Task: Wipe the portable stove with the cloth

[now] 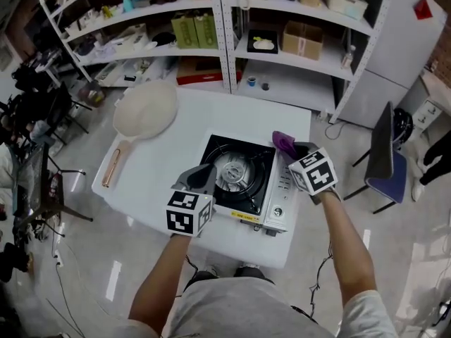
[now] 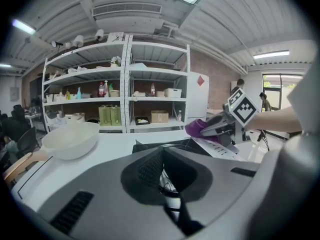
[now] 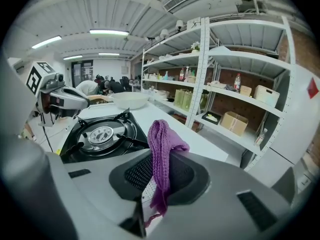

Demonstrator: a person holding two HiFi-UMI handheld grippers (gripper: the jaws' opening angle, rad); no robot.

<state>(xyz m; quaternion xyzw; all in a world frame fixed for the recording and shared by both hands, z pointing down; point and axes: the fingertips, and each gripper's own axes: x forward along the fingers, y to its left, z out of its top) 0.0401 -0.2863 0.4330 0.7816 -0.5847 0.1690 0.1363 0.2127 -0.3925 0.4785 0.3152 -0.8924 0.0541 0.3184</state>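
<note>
While the cloth (image 3: 161,146) is pinched in the right gripper (image 3: 159,186), it should be pressed flat onto the stove (image 3: 102,134) ahead-left; left gripper (image 2: 167,189), closed and empty, to be held clear.

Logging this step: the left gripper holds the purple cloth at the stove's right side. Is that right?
No. It is the right gripper that holds the purple cloth at the stove's right side. The right gripper view shows the cloth pinched between its jaws.

stove (image 1: 239,182) on table (image 1: 158,171) | cloth (image 1: 284,142) at stove's rear right | bowl (image 1: 144,109) left-behind stove | shelves (image 1: 225,44) behind table
</note>
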